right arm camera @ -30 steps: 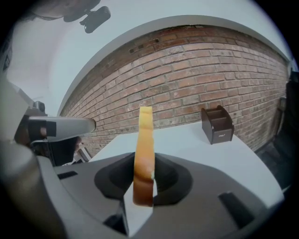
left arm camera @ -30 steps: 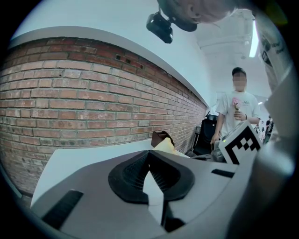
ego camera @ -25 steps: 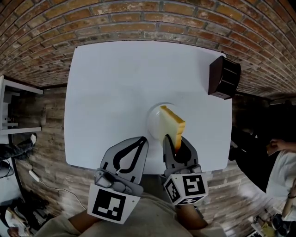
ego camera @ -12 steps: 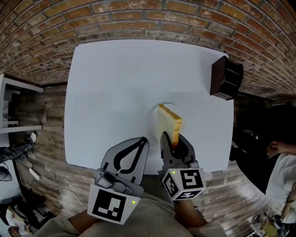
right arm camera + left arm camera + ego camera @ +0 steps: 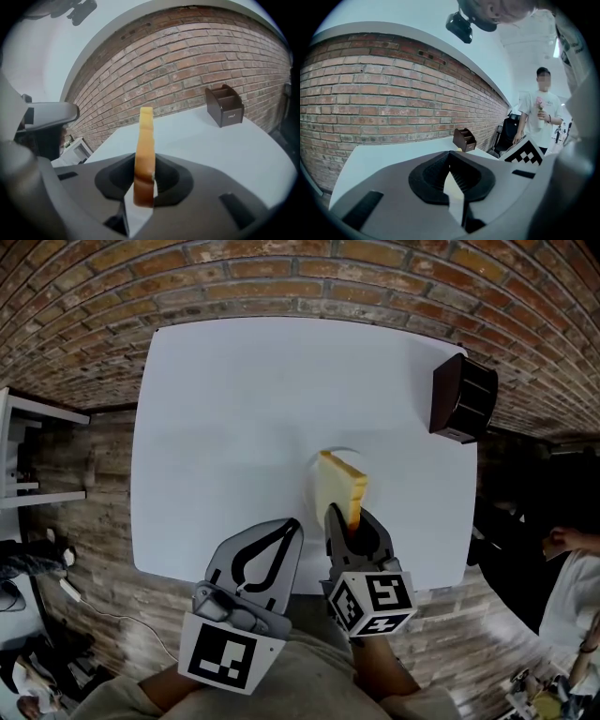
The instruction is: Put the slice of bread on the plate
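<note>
A slice of bread [image 5: 341,491] with a golden crust stands on edge between the jaws of my right gripper [image 5: 345,514], which is shut on its lower end. In the right gripper view the bread [image 5: 144,145] rises upright from the right gripper [image 5: 143,180]. It hangs over a white plate [image 5: 319,465] near the table's front; most of the plate is hidden behind the slice. My left gripper [image 5: 294,524] rests beside it to the left, shut with nothing in it. In its own view the left gripper [image 5: 450,154] has its fingertips touching.
The white table [image 5: 234,409] stands against a brick wall. A dark brown box organizer [image 5: 461,397] sits at the table's far right corner, also seen as the organizer [image 5: 224,111] and the organizer [image 5: 464,139]. A person [image 5: 540,117] stands off to the right.
My right gripper has sunk a little with the bread, closer to the plate. The left gripper has not moved.
</note>
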